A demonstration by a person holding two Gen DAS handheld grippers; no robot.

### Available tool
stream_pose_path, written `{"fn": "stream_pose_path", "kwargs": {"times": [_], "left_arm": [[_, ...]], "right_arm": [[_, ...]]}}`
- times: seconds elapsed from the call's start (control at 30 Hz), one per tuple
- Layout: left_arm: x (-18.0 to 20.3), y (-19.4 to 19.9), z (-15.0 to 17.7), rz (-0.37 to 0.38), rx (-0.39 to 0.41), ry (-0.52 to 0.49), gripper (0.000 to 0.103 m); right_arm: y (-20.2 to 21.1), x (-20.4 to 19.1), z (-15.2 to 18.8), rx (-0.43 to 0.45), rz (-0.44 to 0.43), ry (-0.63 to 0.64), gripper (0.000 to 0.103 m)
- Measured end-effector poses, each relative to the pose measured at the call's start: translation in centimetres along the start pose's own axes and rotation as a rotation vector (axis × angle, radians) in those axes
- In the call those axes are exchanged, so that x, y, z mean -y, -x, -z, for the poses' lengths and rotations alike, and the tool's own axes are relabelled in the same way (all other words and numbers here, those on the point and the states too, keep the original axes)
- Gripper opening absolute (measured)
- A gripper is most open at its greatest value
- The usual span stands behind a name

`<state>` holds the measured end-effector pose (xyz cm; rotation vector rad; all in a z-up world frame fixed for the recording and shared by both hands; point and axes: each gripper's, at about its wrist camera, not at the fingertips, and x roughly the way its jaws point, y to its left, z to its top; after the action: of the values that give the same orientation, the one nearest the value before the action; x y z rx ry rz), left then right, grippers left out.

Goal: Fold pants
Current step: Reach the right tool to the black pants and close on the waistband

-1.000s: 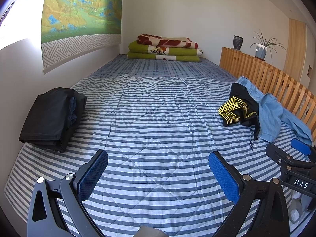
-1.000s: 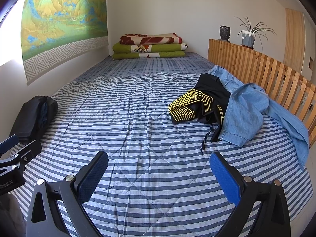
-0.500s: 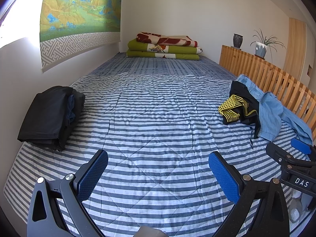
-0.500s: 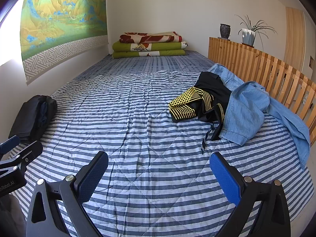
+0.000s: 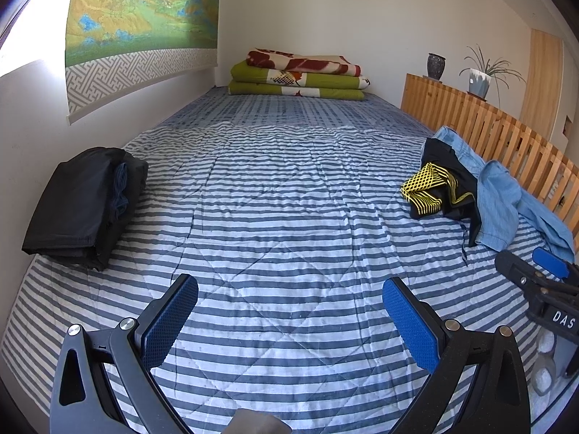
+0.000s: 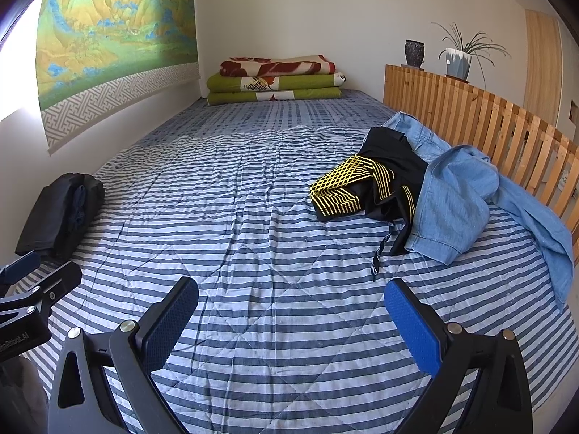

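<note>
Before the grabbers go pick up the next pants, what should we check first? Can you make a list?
1. Left gripper open and empty: ok.
2. Right gripper open and empty: ok.
3. Striped quilt bare in the middle for folding: ok.
4. Unfolded heap in reach on the right, black and yellow pants beside denim pants: ok.
5. Garments separate: not ok, the denim lies over the black pair's edge.
6. Folded dark pile out of the way at the left wall: ok.
</note>
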<state>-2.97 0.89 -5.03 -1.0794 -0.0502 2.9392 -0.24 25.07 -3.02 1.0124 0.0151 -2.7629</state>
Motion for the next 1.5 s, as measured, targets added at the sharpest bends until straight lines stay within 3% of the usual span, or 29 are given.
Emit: {"fn": "stream_pose_path", "kwargs": {"times": [0.1,0.23,0.37,0.47,0.67,0.8,1.0,1.03,1.1,1.13,1.17,1.37,1.5], "left_arm": [[0.2,-1.1,0.3,0.000,-0.018,-0.008,0.103],[0.2,-2.9,0.3,0.024,-0.061,0.000,0.103],[-0.3,-4.7,0.5,0.054,-0.111,0.040,0.103],[-0.8,-5.7,0.5,0.051,-0.123,0.063,0.103],[-1.5,-6.9,0.4,0.031,-0.131,0.061,0.103],[-2.2,-7.6,0.6,0.018,-0.148,0.069,0.103],[-3.5,-7.8,0.4,0.003,-0.142,0.099,0.103],[-3.7,-7.7,0.3,0.003,-0.139,0.105,0.103],[-4.1,-7.5,0.2,0.002,-0.133,0.110,0.103],[-4.2,-7.4,0.1,0.001,-0.131,0.113,0.103],[-4.3,-7.3,0.0,0.003,-0.129,0.114,0.103],[-5.2,-6.8,-0.2,0.002,-0.116,0.129,0.103],[-5.7,-5.8,-0.4,0.002,-0.094,0.140,0.103]], "right_arm": [[-1.1,2.3,0.0,0.014,-0.030,-0.077,0.101],[-3.8,6.5,-0.7,-0.040,-0.021,-0.207,0.101],[-6.1,9.9,-2.1,-0.060,0.036,-0.253,0.091],[-8.4,11.5,-3.8,-0.097,0.054,-0.224,0.081],[-15.3,11.7,-7.4,-0.207,0.187,0.034,0.079],[-19.1,11.4,-9.2,-0.228,0.273,0.169,0.079],[-24.2,13.8,-10.6,-0.321,0.311,0.072,0.079],[-24.6,14.0,-10.6,-0.330,0.307,0.069,0.073],[-25.4,14.0,-10.4,-0.370,0.314,0.095,0.042],[-25.7,14.1,-10.3,-0.395,0.320,0.104,0.018],[-25.7,14.4,-10.3,-0.403,0.325,0.097,0.004],[-21.2,14.6,-12.0,-0.329,0.292,0.022,0.002],[-15.8,12.4,-13.3,-0.272,0.169,0.001,0.002]]}}
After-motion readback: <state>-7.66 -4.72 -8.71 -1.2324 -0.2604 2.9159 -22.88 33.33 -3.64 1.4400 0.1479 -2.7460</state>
